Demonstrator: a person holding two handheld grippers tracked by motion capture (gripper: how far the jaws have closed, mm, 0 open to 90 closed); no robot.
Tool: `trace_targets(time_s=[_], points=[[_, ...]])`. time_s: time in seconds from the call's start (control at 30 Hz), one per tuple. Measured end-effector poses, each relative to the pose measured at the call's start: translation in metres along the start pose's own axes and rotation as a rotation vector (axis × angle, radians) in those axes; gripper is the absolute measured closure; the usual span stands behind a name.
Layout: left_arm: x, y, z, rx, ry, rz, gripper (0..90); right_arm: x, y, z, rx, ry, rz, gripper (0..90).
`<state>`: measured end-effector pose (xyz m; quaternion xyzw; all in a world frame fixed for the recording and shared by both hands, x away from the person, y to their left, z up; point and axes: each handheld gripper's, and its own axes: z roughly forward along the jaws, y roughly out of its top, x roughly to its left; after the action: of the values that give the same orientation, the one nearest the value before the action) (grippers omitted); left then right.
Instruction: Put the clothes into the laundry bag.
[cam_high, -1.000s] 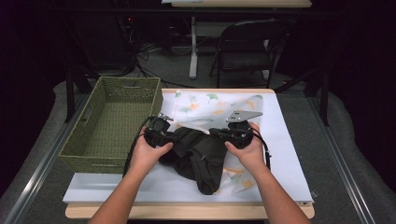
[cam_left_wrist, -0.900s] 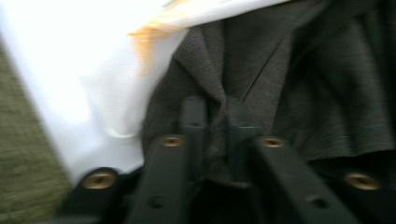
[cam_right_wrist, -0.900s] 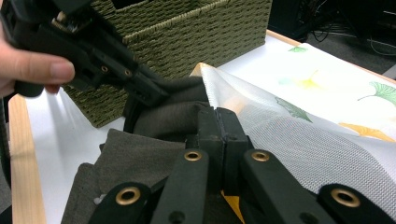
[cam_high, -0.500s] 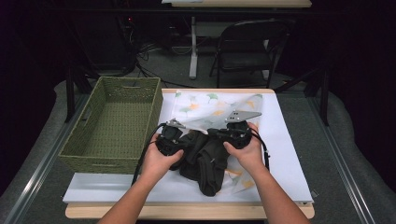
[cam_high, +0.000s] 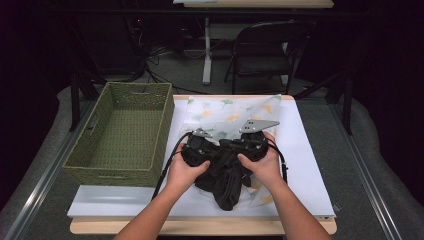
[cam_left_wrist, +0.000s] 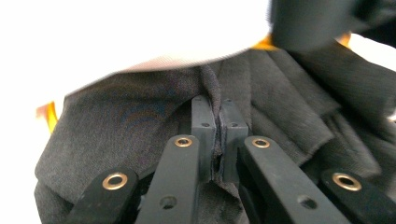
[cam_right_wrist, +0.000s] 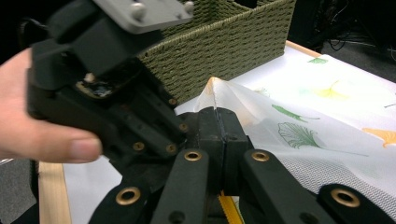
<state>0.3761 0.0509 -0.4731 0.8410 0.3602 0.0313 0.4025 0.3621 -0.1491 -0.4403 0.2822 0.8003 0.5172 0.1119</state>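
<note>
We have the black garment (cam_high: 225, 172) bunched in the middle of the bench (cam_high: 310, 165), lying over a sheer leaf-printed bag (cam_high: 235, 112) that spreads toward the far edge, with the woven basket (cam_high: 125, 130) just to the left. Our left hand-held gripper (cam_left_wrist: 215, 140) is clenched on a ridge of the dark cloth, the fold standing up between its jaws. Our right hand-held gripper (cam_right_wrist: 217, 123) is clenched too, its jaws pressed together at the peaked edge of the sheer bag; a bit of yellow trim shows just below them, and we judge it is pinching that edge, though how much fabric it holds is hard to tell. The two tools sit almost touching above the pile. The step, as we read it, is getting the garment into the bag, so we should keep the right grip firm and lift the bag's edge to open the mouth, then feed the cloth in with the left in short pushes. We should take care not to pinch both fabrics in one bite, and regrip the garment lower if it sags.
</note>
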Motion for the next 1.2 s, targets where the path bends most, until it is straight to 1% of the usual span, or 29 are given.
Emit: trace_targets(time_s=[0.03,0.07,0.23,0.27,0.3,0.37,0.43,0.47,0.5,0.53,0.57,0.63,0.73,0.8,0.87,1.0,1.03,1.07,1.13,1.17,1.2], points=[[0.000,0.000,0.000,0.000,0.000,0.000,85.4,0.000,0.000,0.000,0.000,0.000,0.000,90.0],[0.000,0.000,0.000,0.000,0.000,0.000,85.4,0.003,-0.004,-0.007,0.012,-0.005,0.008,90.0],[0.000,0.000,0.000,0.000,0.000,0.000,85.4,0.003,-0.004,-0.007,0.012,-0.005,0.008,90.0],[-0.003,-0.001,-0.004,-0.011,0.002,0.005,85.4,0.003,-0.004,-0.007,0.012,-0.005,0.008,90.0],[-0.004,-0.002,-0.005,-0.011,-0.005,0.008,76.5,0.003,-0.005,-0.008,0.013,-0.011,0.007,90.0],[-0.006,-0.003,-0.009,-0.004,-0.035,0.008,65.6,0.004,-0.007,-0.009,0.015,-0.015,0.012,90.0],[-0.008,-0.005,-0.013,-0.005,-0.058,0.016,59.1,0.003,-0.010,-0.010,0.018,-0.018,0.014,90.0],[-0.009,-0.006,-0.014,-0.008,-0.063,0.013,54.7,0.004,-0.011,-0.011,0.023,-0.019,0.024,90.0],[-0.009,-0.008,-0.016,-0.009,-0.079,0.017,50.2,0.003,-0.012,-0.011,0.023,-0.019,0.023,90.0],[-0.009,-0.009,-0.016,-0.006,-0.099,0.009,46.6,0.003,-0.013,-0.011,0.023,-0.018,0.026,90.0],[-0.010,-0.011,-0.017,0.002,-0.114,0.010,44.1,0.003,-0.013,-0.010,0.023,-0.017,0.026,90.0],[-0.012,-0.014,-0.016,0.004,-0.118,0.023,37.7,0.003,-0.013,-0.009,0.022,-0.017,0.024,90.0],[-0.014,-0.019,-0.014,0.011,-0.134,0.043,31.6,0.004,-0.013,-0.007,0.022,-0.014,0.021,90.0],[-0.016,-0.022,-0.013,0.013,-0.158,0.052,30.4,0.003,-0.013,-0.006,0.025,-0.011,0.022,90.0],[-0.018,-0.024,-0.013,0.021,-0.160,0.064,28.1,0.003,-0.014,-0.005,0.026,-0.011,0.022,90.0],[-0.023,-0.026,-0.012,0.021,-0.173,0.092,25.8,0.002,-0.014,-0.005,0.027,-0.015,0.026,90.0],[-0.025,-0.027,-0.011,0.018,-0.169,0.087,25.6,0.002,-0.014,-0.005,0.024,-0.014,0.025,90.0],[-0.026,-0.027,-0.010,0.022,-0.155,0.097,24.9,0.002,-0.014,-0.005,0.023,-0.014,0.025,90.0],[-0.029,-0.028,-0.008,0.019,-0.130,0.099,24.6,0.002,-0.014,-0.004,0.024,-0.014,0.026,90.0],[-0.031,-0.028,-0.005,0.026,-0.122,0.104,24.2,0.002,-0.014,-0.004,0.027,-0.014,0.030,90.0],[-0.032,-0.029,-0.003,0.035,-0.105,0.113,23.0,0.002,-0.015,-0.004,0.026,-0.015,0.025,90.0]])
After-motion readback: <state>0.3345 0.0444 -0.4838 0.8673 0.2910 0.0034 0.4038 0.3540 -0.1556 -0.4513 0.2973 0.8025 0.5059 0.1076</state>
